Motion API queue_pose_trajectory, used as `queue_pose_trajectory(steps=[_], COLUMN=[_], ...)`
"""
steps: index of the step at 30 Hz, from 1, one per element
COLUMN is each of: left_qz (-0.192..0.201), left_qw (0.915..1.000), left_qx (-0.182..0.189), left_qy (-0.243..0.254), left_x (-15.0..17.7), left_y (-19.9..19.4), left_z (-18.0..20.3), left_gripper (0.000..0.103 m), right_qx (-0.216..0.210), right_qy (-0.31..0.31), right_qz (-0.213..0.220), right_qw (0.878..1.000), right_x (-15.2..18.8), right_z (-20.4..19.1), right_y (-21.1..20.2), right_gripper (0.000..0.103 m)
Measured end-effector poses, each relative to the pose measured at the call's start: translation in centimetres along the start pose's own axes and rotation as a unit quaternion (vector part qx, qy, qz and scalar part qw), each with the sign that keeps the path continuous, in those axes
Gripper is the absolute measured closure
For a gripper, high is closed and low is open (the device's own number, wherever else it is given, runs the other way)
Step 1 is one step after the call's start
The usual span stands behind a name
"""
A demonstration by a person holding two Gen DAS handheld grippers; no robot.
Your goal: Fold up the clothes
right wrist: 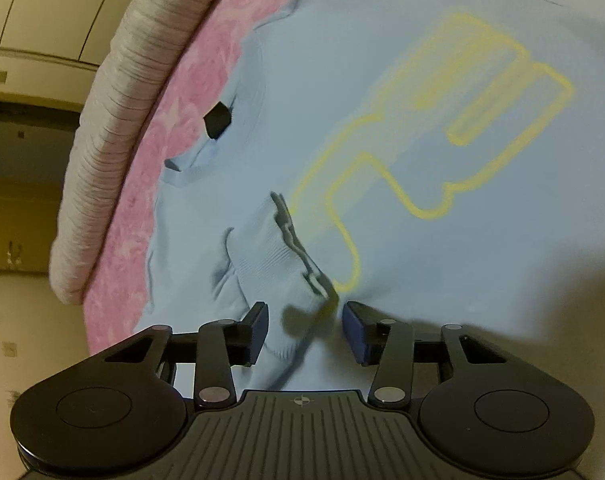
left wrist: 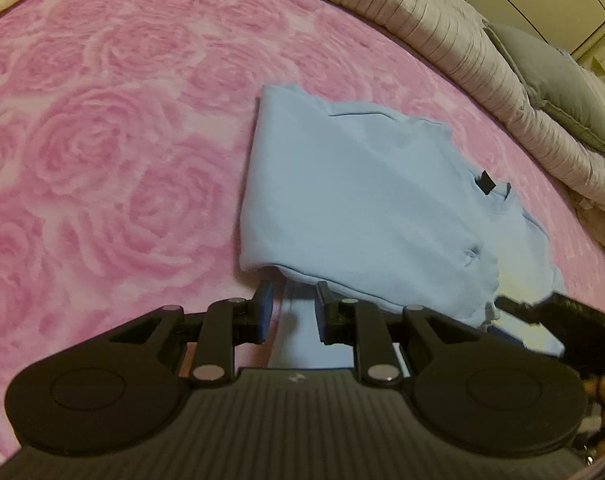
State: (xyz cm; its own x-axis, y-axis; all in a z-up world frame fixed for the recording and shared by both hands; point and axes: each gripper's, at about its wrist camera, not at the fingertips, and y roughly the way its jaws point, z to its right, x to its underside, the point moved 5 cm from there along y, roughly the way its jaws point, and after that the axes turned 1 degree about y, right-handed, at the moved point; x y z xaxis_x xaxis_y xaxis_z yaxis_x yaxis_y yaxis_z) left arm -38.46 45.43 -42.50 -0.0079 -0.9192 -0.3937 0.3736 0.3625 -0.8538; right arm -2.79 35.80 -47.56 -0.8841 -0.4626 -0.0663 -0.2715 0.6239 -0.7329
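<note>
Left gripper (left wrist: 290, 308) sits with a narrow gap, nothing pinched, a blue strip of the sweatshirt (left wrist: 354, 200) running between its fingers. Right gripper (right wrist: 305, 326) is spread wider, straddling the ribbed cuff (right wrist: 278, 264) without clamping it. Sweatshirt lies partly folded on the pink blanket (left wrist: 102, 140), rolled duvet (left wrist: 462, 48) at the far edge.

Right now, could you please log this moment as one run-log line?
task: fold clothes | left gripper: open at sweatshirt edge | right gripper: open around cuff | surface: pink blanket
</note>
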Motion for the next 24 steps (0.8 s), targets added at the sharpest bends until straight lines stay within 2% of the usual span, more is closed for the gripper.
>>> queue_pose_trajectory(steps=[1, 3, 6, 12, 14, 17, 21, 24], left_qz=[0.000, -0.001, 0.002, -0.010, -0.015, -0.013, -0.004, 0.003], left_qw=[1.0000, 1.0000, 0.9998, 0.9990, 0.9985, 0.9976, 0.9950, 0.9923], left_qx=[0.001, 0.004, 0.017, 0.022, 0.017, 0.013, 0.003, -0.004], left_qy=[0.000, 0.001, 0.012, 0.037, 0.050, 0.067, 0.100, 0.124], left_x=[0.0, 0.0, -0.1, -0.1, 0.0, 0.0, -0.6, -1.1], left_y=[0.1, 0.2, 0.2, 1.9, 2.5, 2.9, 2.8, 2.8], left_z=[0.0, 0.2, 1.0, 2.6, 3.2, 4.0, 5.1, 6.0], left_gripper=[0.086, 0.086, 0.086, 0.086, 0.087, 0.087, 0.089, 0.088], right_qx=[-0.004, -0.014, -0.051, 0.032, 0.058, 0.069, 0.088, 0.138], right_qy=[-0.021, -0.066, -0.165, -0.164, -0.156, -0.169, -0.190, -0.188], right_qz=[0.008, 0.027, 0.103, 0.162, 0.157, 0.152, 0.192, 0.162], right_qw=[1.000, 0.997, 0.980, 0.972, 0.974, 0.971, 0.959, 0.959], right_x=[-0.2, -0.7, -1.0, -3.7, -4.3, -4.1, -3.6, -4.5], right_z=[-0.8, -2.4, -5.4, -1.9, -0.1, 1.0, 0.4, 1.8], right_y=[0.1, 0.0, -3.4, -6.9, -6.9, -6.9, -8.1, -6.6], right_gripper=[0.097, 0.098, 0.099, 0.099, 0.098, 0.098, 0.098, 0.098])
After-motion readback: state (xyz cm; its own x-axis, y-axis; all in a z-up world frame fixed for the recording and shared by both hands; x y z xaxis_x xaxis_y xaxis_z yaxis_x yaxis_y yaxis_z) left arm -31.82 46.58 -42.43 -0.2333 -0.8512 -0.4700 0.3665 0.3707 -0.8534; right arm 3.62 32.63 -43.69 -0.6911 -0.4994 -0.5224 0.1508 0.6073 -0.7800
